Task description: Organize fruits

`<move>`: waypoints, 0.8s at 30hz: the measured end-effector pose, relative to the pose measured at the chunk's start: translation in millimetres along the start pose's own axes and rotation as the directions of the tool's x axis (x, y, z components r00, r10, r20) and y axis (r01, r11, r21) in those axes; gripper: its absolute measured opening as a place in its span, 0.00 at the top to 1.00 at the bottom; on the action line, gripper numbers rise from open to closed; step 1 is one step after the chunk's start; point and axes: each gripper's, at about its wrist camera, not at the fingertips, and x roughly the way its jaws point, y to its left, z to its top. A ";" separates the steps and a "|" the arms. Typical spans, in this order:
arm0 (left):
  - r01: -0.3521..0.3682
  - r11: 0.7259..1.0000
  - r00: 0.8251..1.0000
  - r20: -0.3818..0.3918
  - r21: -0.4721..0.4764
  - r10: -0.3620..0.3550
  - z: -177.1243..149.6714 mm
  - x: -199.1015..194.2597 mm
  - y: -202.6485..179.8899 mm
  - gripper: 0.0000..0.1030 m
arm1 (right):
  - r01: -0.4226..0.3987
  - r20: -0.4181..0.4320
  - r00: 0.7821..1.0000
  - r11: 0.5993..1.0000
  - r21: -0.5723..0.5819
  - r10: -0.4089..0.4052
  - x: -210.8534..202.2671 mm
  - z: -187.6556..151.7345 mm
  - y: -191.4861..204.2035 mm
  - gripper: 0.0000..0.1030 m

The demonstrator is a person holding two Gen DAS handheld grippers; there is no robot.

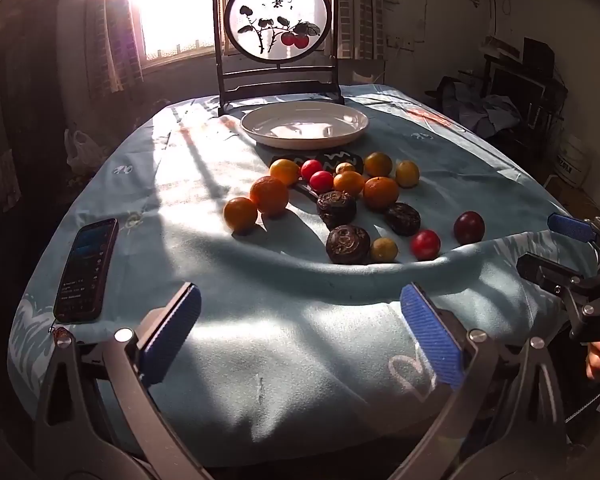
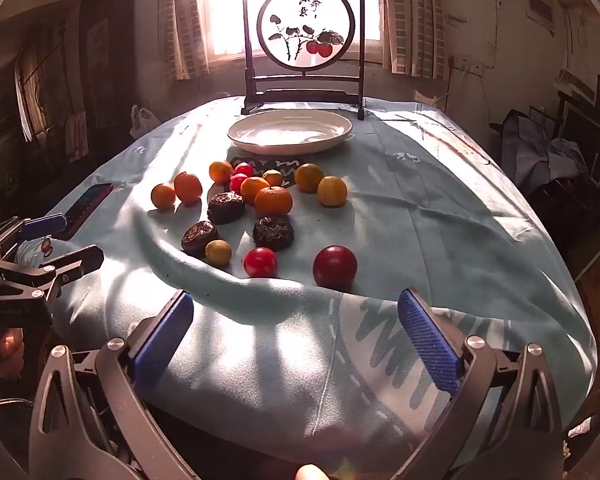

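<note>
Several oranges (image 1: 269, 195) (image 2: 273, 200), red plums (image 1: 425, 244) (image 2: 335, 267) and small yellow fruits (image 1: 383, 249) (image 2: 218, 252) lie loose on a light blue cloth, mixed with three dark round cakes (image 1: 347, 243) (image 2: 273, 232). Behind them stands a white plate (image 1: 260, 130) (image 2: 240, 136) with nothing in it. My left gripper (image 1: 300, 332) hangs open over the near cloth, short of the fruit. Likewise my right gripper (image 2: 296, 332) stands open just before the dark red plum. Neither holds anything.
A phone (image 1: 86, 270) (image 2: 88, 204) lies at the table's left edge. A framed round painting on a dark stand (image 1: 278, 36) (image 2: 306, 36) rises behind the plate. The cloth is wrinkled into a ridge (image 1: 260, 256) before the fruit. Furniture crowds the right wall.
</note>
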 end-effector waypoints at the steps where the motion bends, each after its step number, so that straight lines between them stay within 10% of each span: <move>1: -0.001 1.000 1.000 0.005 0.002 0.001 -0.2 -0.3 -0.1 0.02 | 0.000 -0.001 1.000 1.000 -0.001 0.000 0.2 -0.1 0.0 0.01; 24: -0.007 1.000 1.000 -0.003 0.009 0.007 2.8 -1.9 1.9 0.02 | -0.004 0.026 1.000 0.999 -0.035 0.005 -7.0 2.6 4.5 0.01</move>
